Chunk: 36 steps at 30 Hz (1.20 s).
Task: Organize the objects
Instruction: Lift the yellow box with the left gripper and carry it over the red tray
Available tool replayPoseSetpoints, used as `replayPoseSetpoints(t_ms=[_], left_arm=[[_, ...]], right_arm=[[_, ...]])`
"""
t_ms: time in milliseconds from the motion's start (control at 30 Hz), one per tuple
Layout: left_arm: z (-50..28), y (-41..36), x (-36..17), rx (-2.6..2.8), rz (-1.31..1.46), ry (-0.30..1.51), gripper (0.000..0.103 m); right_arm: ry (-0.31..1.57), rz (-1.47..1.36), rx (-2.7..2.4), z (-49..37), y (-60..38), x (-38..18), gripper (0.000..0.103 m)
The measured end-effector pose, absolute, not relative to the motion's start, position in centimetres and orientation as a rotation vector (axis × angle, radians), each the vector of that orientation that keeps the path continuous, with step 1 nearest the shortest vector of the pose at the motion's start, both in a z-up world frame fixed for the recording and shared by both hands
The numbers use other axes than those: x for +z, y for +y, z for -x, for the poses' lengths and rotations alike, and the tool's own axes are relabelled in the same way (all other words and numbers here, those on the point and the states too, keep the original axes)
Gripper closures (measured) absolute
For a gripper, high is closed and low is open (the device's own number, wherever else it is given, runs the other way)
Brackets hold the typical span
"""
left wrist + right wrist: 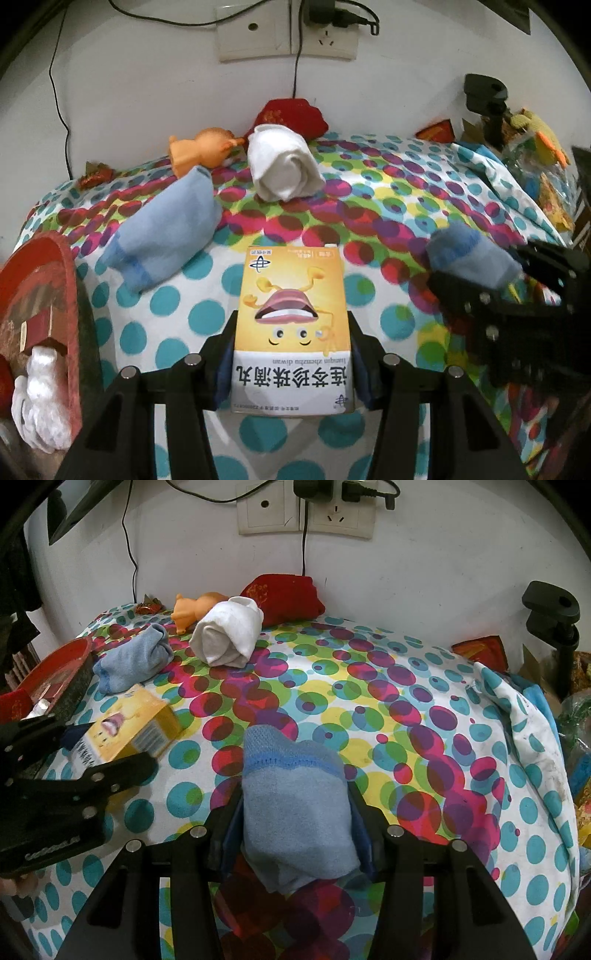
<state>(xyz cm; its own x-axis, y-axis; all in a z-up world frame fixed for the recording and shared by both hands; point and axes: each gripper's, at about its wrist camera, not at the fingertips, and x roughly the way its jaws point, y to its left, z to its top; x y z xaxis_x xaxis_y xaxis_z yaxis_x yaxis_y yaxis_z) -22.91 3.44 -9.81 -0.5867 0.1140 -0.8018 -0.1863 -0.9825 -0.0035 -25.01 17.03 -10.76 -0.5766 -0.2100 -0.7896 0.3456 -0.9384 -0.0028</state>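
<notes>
My left gripper (293, 325) is shut on a yellow medicine box (291, 325) with a cartoon face, held just over the dotted cloth (369, 206). The same box (129, 727) shows at the left of the right wrist view, between the left gripper's black fingers (122, 768). My right gripper (295, 794) is shut on a rolled blue sock (295, 805); that sock (472, 258) appears at the right of the left wrist view. Another rolled blue sock (162, 236) (133, 661) and a rolled white sock (282, 168) (229, 635) lie on the cloth near the wall.
An orange toy pig (203, 149) and a red pouch (291, 118) sit by the wall. A red tray (40, 295) holding small items stands at the left edge. A black clamp stand (554, 627) and a pile of packets (543, 166) crowd the right side.
</notes>
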Motion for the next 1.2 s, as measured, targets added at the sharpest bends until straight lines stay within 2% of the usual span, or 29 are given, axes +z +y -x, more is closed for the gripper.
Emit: replayPoseSetpoints(t_ms=[233, 667, 1200], left_arm=[[21.0, 2.6, -9.6, 2.647, 1.338, 0.103, 0.051], [15.8, 1.7, -8.4, 2.646, 1.287, 0.219, 0.051], [10.7, -2.0, -5.5, 2.662, 1.272, 0.129, 0.051]], right_arm=[[0.226, -1.238, -2.532, 25.0, 17.0, -10.8, 0.054], [0.229, -1.239, -2.533, 25.1, 17.0, -10.7, 0.054], [0.232, -1.239, -2.534, 25.1, 17.0, -10.7, 0.054]])
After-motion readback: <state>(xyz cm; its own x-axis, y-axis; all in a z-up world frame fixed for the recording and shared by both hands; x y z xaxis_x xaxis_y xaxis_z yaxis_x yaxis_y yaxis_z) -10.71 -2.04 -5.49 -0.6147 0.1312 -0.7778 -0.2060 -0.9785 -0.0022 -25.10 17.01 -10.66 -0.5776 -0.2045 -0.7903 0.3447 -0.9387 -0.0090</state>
